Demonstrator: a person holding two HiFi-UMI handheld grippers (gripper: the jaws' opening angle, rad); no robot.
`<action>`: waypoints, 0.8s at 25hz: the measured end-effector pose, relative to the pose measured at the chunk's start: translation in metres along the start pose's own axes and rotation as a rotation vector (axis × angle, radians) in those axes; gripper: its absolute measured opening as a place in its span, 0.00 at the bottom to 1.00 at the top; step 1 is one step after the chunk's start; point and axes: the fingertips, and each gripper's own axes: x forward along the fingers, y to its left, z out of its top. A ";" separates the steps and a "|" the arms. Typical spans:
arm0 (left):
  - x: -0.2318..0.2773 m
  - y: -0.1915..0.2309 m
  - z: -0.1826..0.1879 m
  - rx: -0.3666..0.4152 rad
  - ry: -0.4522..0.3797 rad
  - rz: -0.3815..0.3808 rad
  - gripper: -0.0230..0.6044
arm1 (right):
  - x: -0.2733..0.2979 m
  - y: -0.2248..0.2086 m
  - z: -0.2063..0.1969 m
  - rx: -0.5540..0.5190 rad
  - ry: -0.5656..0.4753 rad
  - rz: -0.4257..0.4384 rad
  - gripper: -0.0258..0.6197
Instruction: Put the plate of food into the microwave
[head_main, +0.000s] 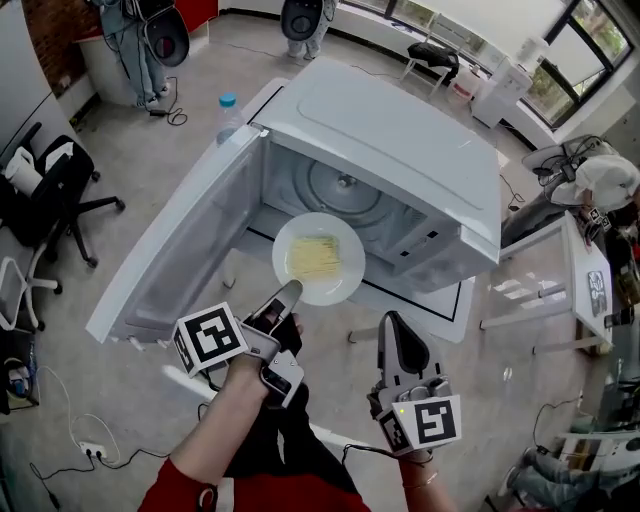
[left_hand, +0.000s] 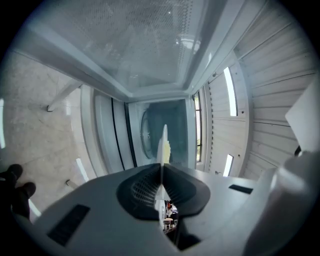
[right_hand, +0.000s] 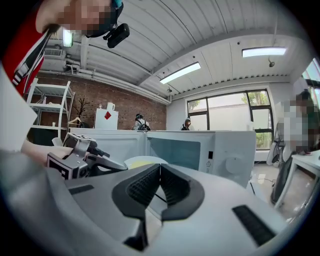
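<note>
A white plate (head_main: 320, 258) of yellow food hangs level just in front of the open microwave (head_main: 400, 140), whose door (head_main: 180, 250) swings out to the left. My left gripper (head_main: 290, 292) is shut on the plate's near-left rim. In the left gripper view the plate (left_hand: 163, 145) shows edge-on between the pressed pads of my left gripper (left_hand: 161, 167), with the glass turntable (left_hand: 150, 135) behind it inside the cavity. My right gripper (head_main: 393, 322) hovers to the right of the plate, below the microwave's front, shut and holding nothing. In the right gripper view, the right gripper (right_hand: 160, 167) points at the plate (right_hand: 142, 161).
A water bottle (head_main: 228, 112) stands left of the microwave's back. A black office chair (head_main: 50, 190) is at the far left, a white table (head_main: 590, 280) at the right with a person beside it. Other people stand at the back.
</note>
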 end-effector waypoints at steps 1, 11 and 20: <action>0.007 0.002 0.001 0.008 -0.004 0.009 0.07 | 0.004 -0.002 0.001 0.007 -0.005 0.010 0.06; 0.086 0.013 0.028 0.028 -0.097 -0.040 0.07 | 0.040 -0.023 -0.035 -0.041 0.075 0.006 0.06; 0.139 0.015 0.064 0.019 -0.102 -0.043 0.08 | 0.085 -0.027 -0.027 -0.113 0.018 0.032 0.06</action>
